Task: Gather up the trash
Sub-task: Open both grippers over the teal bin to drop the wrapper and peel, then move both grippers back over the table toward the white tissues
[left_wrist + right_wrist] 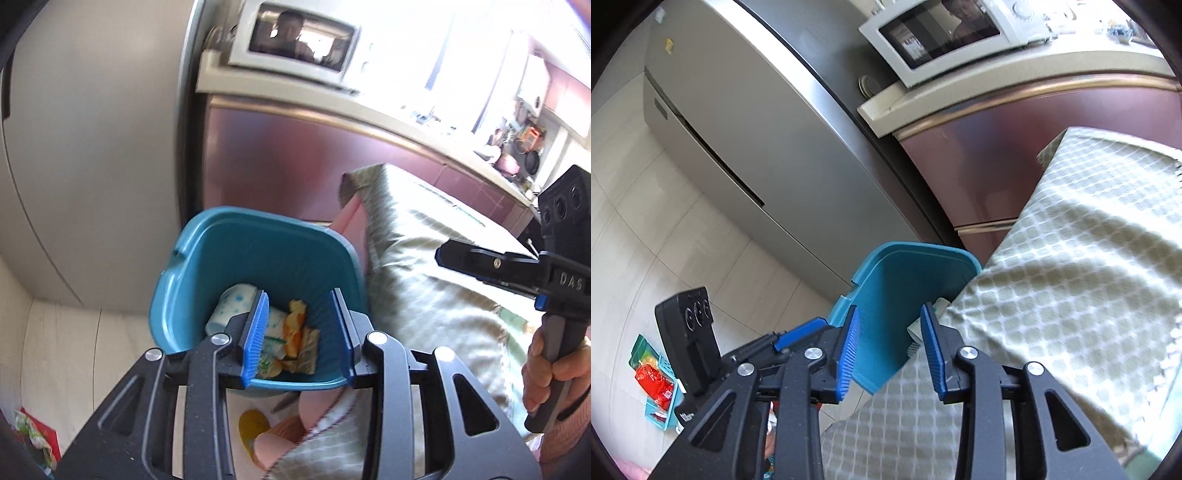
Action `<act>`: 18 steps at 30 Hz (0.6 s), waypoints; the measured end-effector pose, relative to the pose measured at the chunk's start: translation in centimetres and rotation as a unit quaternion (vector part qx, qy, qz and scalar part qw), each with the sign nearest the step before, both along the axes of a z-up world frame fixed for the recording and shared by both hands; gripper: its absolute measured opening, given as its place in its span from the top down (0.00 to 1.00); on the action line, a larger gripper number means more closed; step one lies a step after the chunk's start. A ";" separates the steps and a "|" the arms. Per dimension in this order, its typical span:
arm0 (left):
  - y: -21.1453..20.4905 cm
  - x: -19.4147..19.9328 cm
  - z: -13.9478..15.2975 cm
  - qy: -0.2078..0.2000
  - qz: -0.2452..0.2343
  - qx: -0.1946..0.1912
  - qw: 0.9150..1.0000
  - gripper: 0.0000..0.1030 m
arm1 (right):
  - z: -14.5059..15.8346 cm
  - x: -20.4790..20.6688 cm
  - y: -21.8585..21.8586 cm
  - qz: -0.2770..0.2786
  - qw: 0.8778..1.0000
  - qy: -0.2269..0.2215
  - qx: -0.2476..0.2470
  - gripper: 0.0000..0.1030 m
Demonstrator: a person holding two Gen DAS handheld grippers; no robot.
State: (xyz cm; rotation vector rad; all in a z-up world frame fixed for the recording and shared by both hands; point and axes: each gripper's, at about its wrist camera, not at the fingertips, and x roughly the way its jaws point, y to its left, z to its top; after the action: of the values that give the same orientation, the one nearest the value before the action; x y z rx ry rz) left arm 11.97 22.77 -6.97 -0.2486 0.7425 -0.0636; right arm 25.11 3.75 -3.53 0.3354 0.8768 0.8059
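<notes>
We found the left gripper (299, 336) poised directly above the teal plastic waste bin (207, 258), its blue ribbed pads parted to a moderate gap with nothing between them. Through that gap we looked straight down onto the collected trash (291, 339): a white wrapper with blue spots, orange peel scraps and a brownish packet, all lying on the bin floor. We judged the trash already deposited, not held.

The right gripper (890, 350) stood likewise part-open and empty. From its view the bin (886, 280) lay ahead and below, but the edge of the green-and-white checked tablecloth (1089, 258) overlapped the bin's right side and sat partly under the right-hand pad. In the left wrist view the right gripper (454, 254) appeared well off to the right, over the cloth-covered table, gripped by the person's hand (550, 362).

The governing relation was as follows: the bin mouth opened upward beneath the left gripper, with the bin wedged between the grey refrigerator (738, 147) and the draped table. We judged the left hand the nearer to the bin.

Further candidate litter, a red and green packet (653, 376) on the pale floor tiles, lay to the left of the bin, well apart from both grippers. We judged it closer to the left side.
</notes>
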 end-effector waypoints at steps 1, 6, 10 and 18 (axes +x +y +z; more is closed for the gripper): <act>-0.4 -0.2 0.5 -0.006 -0.006 -0.001 1.000 0.66 | 0.3 -0.4 -0.6 -0.001 1.000 -0.004 0.003 0.66; -3.5 -0.6 2.5 -0.030 -0.047 -0.008 0.998 0.65 | 1.8 -2.5 -4.4 -0.025 0.999 -0.030 0.005 0.64; -7.0 -0.1 3.2 -0.035 -0.088 -0.015 0.995 0.64 | 2.6 -4.2 -8.4 -0.061 0.997 -0.047 0.004 0.62; -15.8 0.4 3.7 -0.025 -0.187 -0.019 0.982 0.64 | 2.8 -7.9 -18.3 -0.163 0.985 -0.055 -0.015 0.61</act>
State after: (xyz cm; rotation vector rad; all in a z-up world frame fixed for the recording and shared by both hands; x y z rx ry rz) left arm 12.41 6.99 -3.32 -0.1407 0.7299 -0.4391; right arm 17.21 -14.55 -0.77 0.3928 0.7060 0.5029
